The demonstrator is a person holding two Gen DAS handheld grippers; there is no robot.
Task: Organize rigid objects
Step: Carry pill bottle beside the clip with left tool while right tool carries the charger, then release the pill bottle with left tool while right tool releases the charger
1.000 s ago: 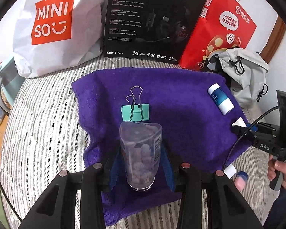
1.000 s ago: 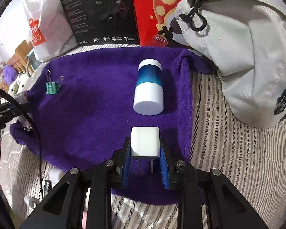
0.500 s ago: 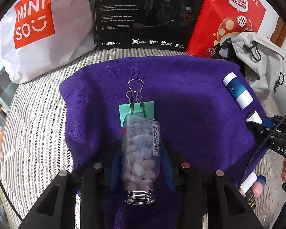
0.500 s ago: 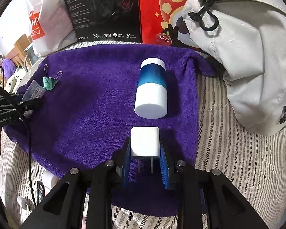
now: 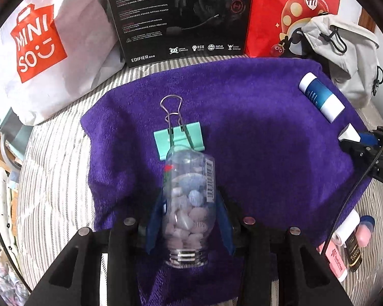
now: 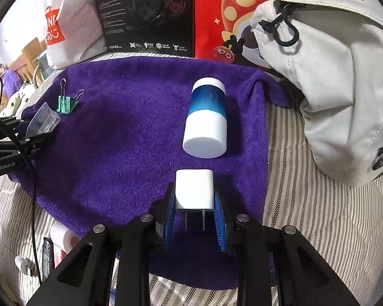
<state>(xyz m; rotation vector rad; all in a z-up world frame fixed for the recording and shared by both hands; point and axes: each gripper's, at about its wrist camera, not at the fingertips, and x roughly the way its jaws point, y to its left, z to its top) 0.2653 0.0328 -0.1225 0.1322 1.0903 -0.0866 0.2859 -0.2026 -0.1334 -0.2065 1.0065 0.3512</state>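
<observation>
My left gripper [image 5: 189, 209] is shut on a clear plastic bottle [image 5: 189, 199] filled with pale pebbles, held low over the purple towel [image 5: 255, 137]. Just beyond the bottle's far end lies a green binder clip [image 5: 180, 137]. My right gripper [image 6: 194, 204] is shut on a white charger plug [image 6: 194, 188], its two prongs pointing back at the camera. A blue-and-white cylinder [image 6: 206, 122] lies on the purple towel [image 6: 120, 132] right ahead of the plug. The right wrist view shows the left gripper [image 6: 35, 132] and the green binder clip [image 6: 66, 103] at the towel's left edge.
A white shopping bag [image 5: 38, 51], a black headset box [image 5: 178, 17] and a red paper bag [image 5: 288, 12] stand behind the towel. A grey drawstring bag [image 6: 332, 76] crowds the right side. Small tubes and bottles [image 5: 349, 242] lie on the striped bedding [image 5: 53, 168] at the towel's near right.
The left gripper has carried the bottle forward over the towel and tipped it flatter, ending near the binder clip. The right gripper with the plug has barely moved.
</observation>
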